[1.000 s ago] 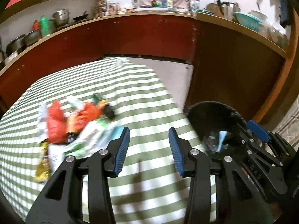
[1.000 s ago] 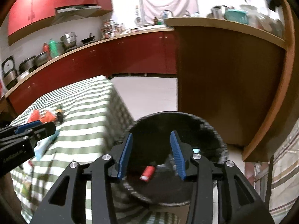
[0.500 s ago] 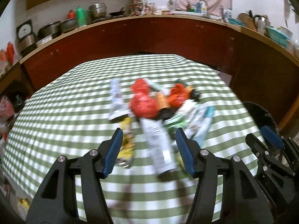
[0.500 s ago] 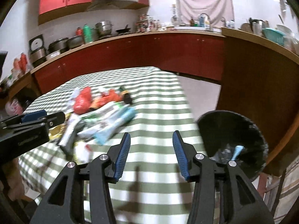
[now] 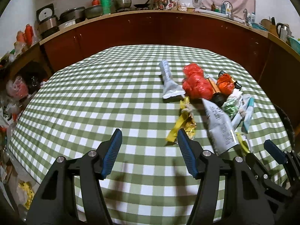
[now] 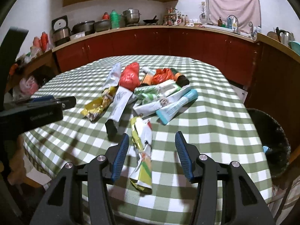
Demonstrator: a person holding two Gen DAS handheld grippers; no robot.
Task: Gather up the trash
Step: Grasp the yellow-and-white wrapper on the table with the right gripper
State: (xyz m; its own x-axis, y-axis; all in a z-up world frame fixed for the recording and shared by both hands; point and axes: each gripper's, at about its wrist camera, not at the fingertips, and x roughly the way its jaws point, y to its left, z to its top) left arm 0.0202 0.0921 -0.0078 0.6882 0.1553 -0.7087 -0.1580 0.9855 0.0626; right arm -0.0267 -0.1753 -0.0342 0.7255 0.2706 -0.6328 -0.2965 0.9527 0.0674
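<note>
**Trash Heap on Checked Table, Two Grippers Over It**

Item: wrappers, tubes and red bags (image 5: 196, 86), heaped on the green-checked table (image 5: 93, 101). Left hand-held gripper (image 5: 149, 148): jaws apart, nothing between them, over bare cloth beside a yellow wrapper (image 5: 180, 125). Right hand-held gripper (image 6: 151, 150): jaws opening, a crumpled yellow-green wrapper (image 6: 143, 150) lay on the cloth between them, unpinched. Black bin (image 6: 271, 142) stood just beside the table's edge.

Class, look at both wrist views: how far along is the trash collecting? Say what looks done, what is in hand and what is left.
Done: a little trash already lies in the black bin beside the table. In hand: nothing; the left gripper is open and empty, and the right gripper is opening over a crumpled wrapper without gripping it. Left: most of it, the whole pile of wrappers on the checked tablecloth.
</note>
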